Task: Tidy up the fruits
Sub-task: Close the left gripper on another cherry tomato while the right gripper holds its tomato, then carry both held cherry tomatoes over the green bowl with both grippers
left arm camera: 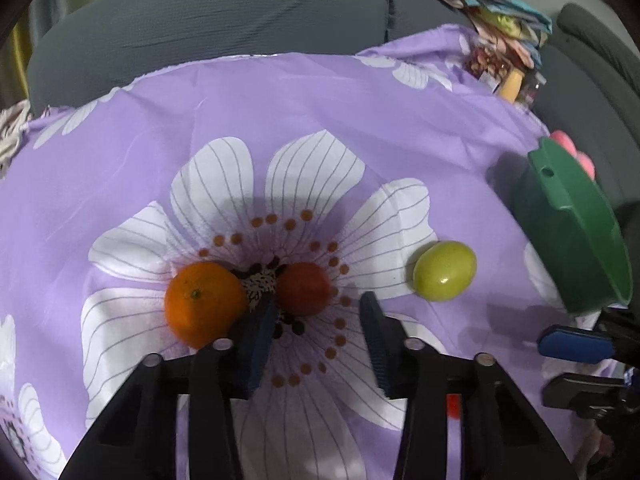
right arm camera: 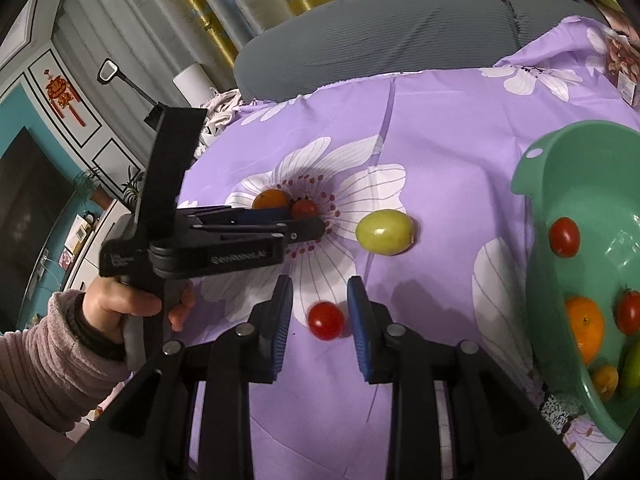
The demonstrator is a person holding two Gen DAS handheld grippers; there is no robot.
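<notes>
Where the left wrist view runs out at its right edge, the green bowl (left arm camera: pixel 576 232) shows only its outer wall and rim, contents hidden; two pink shapes behind it are too cut off to identify. The right gripper (left arm camera: pixel 576 346) appears there only as a blue pad and dark body at the frame edge.

Left gripper (left arm camera: pixel 318 304): jaws spread wide, nothing between the pads. Its left pad sits between the orange (left arm camera: pixel 204 304) and a red tomato (left arm camera: pixel 304 288), partly covering the orange's near side; whether the pad touches either fruit cannot be told. A green oval fruit (left arm camera: pixel 445 270) lies apart to the right, between tomato and bowl.

Right gripper (right arm camera: pixel 320 300): jaws open, a small red tomato (right arm camera: pixel 326 320) lying on the cloth between the pads, clear of both. In this view the left gripper (right arm camera: pixel 308 224) crosses in from the left, held by a hand (right arm camera: pixel 124 308) in a pink sleeve; its body hides the lower parts of the orange (right arm camera: pixel 270 199) and the far tomato (right arm camera: pixel 304 209).

The bowl's inside (right arm camera: pixel 580 208) holds two red tomatoes, an orange, a smaller orange fruit and a green fruit cut off at the frame edge.

All rests on purple floral cloth (right arm camera: pixel 448 128); a grey sofa cushion (right arm camera: pixel 400 28) lies beyond.
</notes>
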